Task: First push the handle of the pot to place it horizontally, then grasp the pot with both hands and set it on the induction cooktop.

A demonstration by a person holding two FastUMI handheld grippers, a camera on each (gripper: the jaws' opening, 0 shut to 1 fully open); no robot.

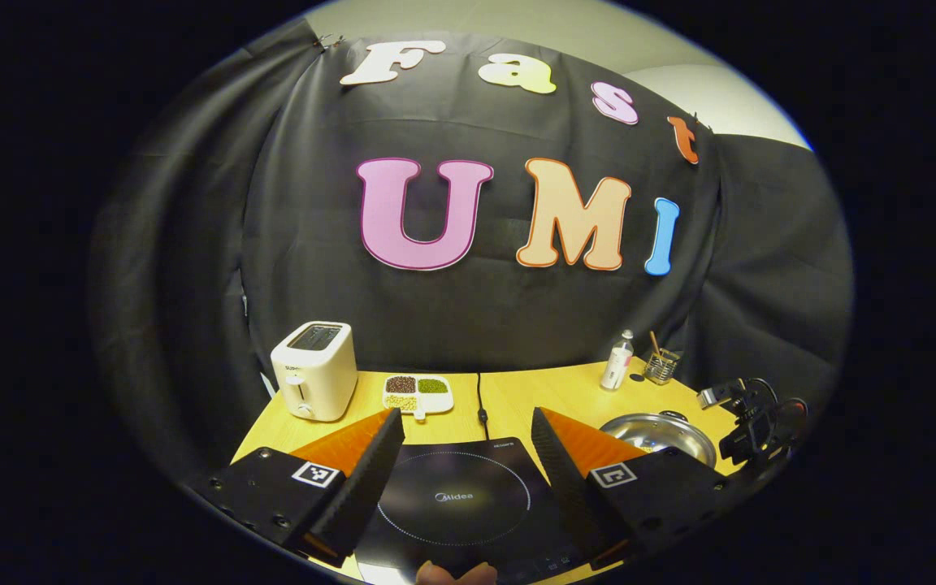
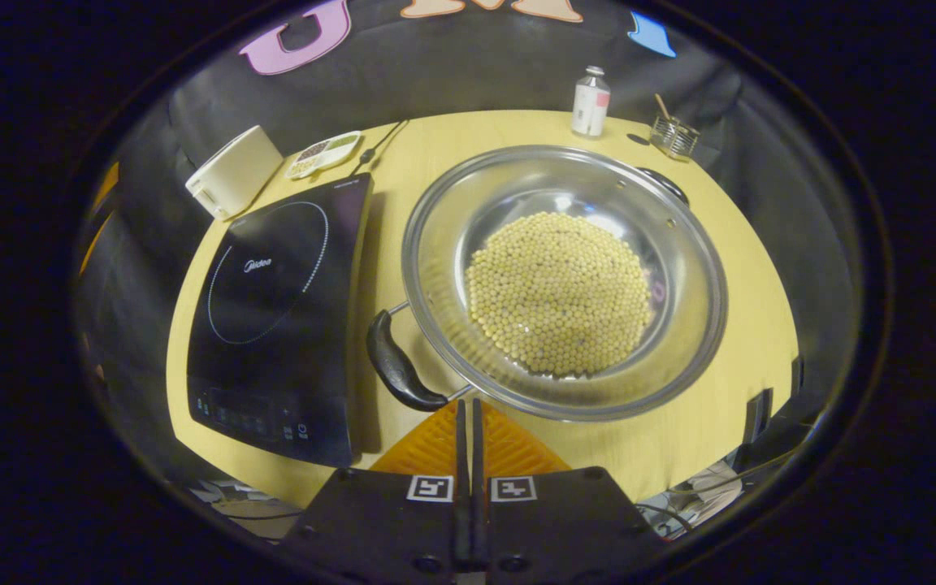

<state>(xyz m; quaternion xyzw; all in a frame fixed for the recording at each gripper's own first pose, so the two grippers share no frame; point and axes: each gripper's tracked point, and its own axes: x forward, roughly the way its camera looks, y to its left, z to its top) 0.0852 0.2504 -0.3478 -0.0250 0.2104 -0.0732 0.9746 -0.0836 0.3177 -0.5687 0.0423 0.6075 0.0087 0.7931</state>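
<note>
The big shiny steel pot (image 2: 564,280) full of small yellow beans (image 2: 559,291) sits on the yellow wooden table (image 2: 748,268), just beside the flat black induction cooktop (image 2: 277,313), which lies to its left in the right gripper view. The pot has a curved black handle (image 2: 397,366) on the side near the cooktop and another black handle (image 2: 665,184) on the far side, so the line between the two handles runs at a slant, not straight across. The right gripper (image 2: 468,422) has its two fingers pressed together with nothing in them, and their tips are just beside the near black handle, so this one is closer and looks ready to push it. The left gripper (image 1: 464,455) is spread wide, holds nothing, and hangs over the cooktop, with the pot off to its right.
</note>
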